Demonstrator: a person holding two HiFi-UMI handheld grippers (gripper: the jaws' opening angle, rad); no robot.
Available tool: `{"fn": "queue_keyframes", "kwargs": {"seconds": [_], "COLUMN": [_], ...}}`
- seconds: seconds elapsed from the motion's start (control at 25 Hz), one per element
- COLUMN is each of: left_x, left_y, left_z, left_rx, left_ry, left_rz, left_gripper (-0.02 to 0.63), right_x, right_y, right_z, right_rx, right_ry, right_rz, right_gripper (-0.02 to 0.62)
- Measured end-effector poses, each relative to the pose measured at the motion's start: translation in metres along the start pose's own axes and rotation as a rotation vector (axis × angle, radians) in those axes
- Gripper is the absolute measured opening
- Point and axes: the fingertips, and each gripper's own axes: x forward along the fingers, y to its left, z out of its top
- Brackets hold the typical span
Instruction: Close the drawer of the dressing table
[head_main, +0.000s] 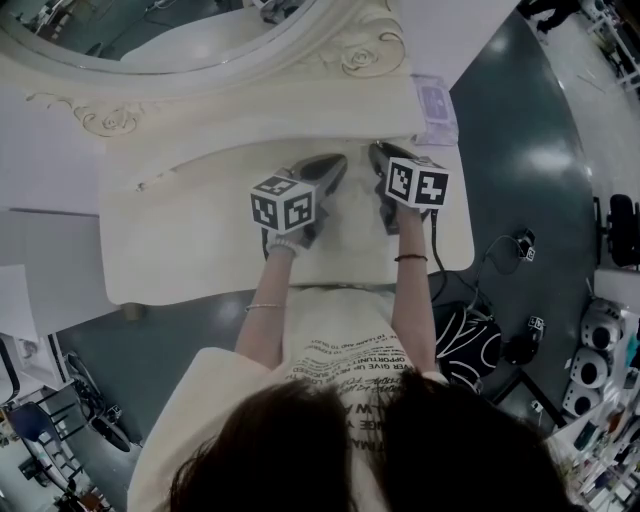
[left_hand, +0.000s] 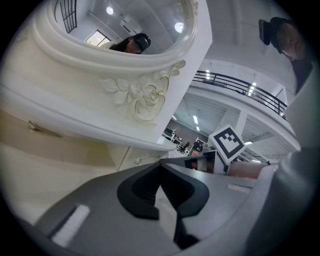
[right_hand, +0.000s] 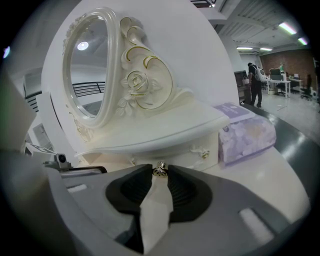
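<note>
Firmly pinched the drawer (right_hand: 176, 157) knob (right_hand: 160, 170) between narrow right gripper (right_hand: 160, 175) jaws; held left gripper (left_hand: 160, 164) closed, empty, near back edge of dressing table (head_main: 200, 250).

Bare dressing table top (head_main: 180, 250) leftward; tissue box (head_main: 436, 105) right rear.

Item by item, I log one lilac floral tissue pack (right_hand: 247, 135) lying to my right, a dark glossy floor (head_main: 520, 150), a black bag (head_main: 470, 340) with white lines, loose cables (head_main: 499, 246) near it, and a person (right_hand: 256, 81) standing far off by desks.
</note>
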Motion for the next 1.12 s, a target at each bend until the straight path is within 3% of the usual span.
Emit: {"fn": "queue_keyframes", "kwargs": {"seconds": [1.12], "left_x": [-0.0007], "left_y": [0.0013], "left_z": [0.0021], "left_rx": [-0.001], "left_ry": [-0.009], "left_rz": [0.016], "left_gripper": [-0.002], "right_x": [0.0001], "right_y": [0.0010], "right_z": [0.0026], "right_rx": [-0.015], "right_ry": [-0.016], "right_rz": [0.033], "right_gripper": [0.107]}}
